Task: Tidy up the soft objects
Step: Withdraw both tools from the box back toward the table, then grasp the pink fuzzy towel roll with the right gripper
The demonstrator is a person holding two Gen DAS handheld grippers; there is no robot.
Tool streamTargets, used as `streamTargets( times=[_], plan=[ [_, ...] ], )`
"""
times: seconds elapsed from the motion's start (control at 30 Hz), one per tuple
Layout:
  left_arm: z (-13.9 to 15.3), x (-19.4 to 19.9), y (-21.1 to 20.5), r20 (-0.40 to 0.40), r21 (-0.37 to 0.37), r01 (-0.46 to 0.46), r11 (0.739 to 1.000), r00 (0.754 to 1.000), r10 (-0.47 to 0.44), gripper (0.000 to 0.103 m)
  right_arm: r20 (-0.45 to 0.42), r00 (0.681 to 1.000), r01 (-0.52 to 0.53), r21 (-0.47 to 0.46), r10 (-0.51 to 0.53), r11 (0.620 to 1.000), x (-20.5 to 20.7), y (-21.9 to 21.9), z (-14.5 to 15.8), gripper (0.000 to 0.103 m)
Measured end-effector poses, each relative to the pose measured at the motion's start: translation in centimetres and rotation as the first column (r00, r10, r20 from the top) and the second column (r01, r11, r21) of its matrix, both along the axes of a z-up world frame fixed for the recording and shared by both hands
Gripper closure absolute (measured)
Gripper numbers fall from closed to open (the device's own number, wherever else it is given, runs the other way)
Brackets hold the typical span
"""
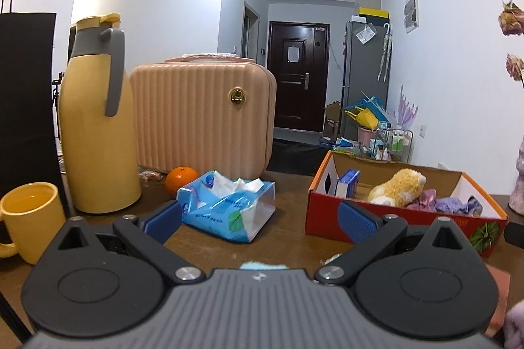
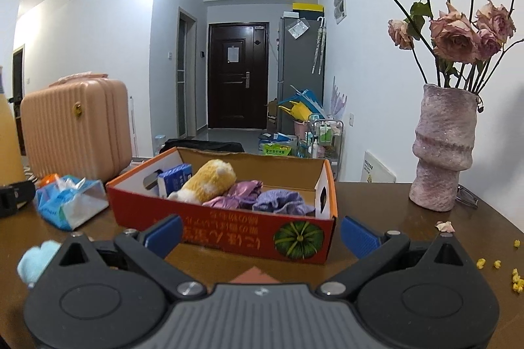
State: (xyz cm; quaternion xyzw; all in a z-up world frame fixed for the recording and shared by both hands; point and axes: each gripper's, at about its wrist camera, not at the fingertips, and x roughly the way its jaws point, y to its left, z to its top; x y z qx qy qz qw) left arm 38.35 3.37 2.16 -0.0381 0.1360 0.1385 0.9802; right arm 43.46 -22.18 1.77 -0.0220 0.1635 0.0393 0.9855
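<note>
The cardboard box (image 2: 222, 218) sits at centre frame in the right wrist view, resting on the brown table (image 2: 393, 218). Inside it lie a yellow plush toy (image 2: 209, 182), a pink cloth (image 2: 242, 193), a purple cloth (image 2: 281, 201) and a small blue carton (image 2: 175, 178) at the box's left end. A blue tissue pack (image 2: 70, 205) lies on the table just left of the box, partly torn open. A pale blue soft item (image 2: 34, 260) shows at lower left, partly hidden by the gripper body.

The right gripper (image 2: 260, 234) is held level, low in the frame, pointing at the box's printed front wall; its blue pads (image 2: 358, 237) stand wide apart with nothing between them. The left gripper (image 1: 260, 221) is likewise level, its jaws spread and empty, aimed between the tissue pack (image 1: 226, 208) and the box (image 1: 393, 228).

Farther out: a pink vase (image 2: 442, 149) of dried roses at right, a pink case (image 1: 203, 116), a yellow jug (image 1: 98, 119), an orange (image 1: 180, 180) and a yellow mug (image 1: 29, 218) at left.
</note>
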Motion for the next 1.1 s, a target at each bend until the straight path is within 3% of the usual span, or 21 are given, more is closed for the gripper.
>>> streamTargets(
  times=[0.17, 0.63, 1.1],
  plan=[
    [0.0, -2.1, -0.2, 0.006, 0.033, 0.012, 0.999, 1.000, -0.012, 0.000, -0.005, 1.000, -0.006, -0.018, 0.006, 1.000, -1.8, 0.2, -0.6, 0.000],
    [-0.6, -7.0, 0.4, -0.004, 0.034, 0.028, 0.999, 1.000, -0.028, 0.000, -0.013, 1.000, -0.027, -0.042, 0.026, 0.999, -6.2, 0.1, -1.6, 0.000],
    [-1.1, -9.0, 1.0, -0.037, 0.024, 0.040, 0.999, 0.999, -0.039, 0.000, -0.059, 0.998, -0.022, -0.042, 0.020, 0.999, -9.0, -0.8, -3.0, 0.000]
  ],
)
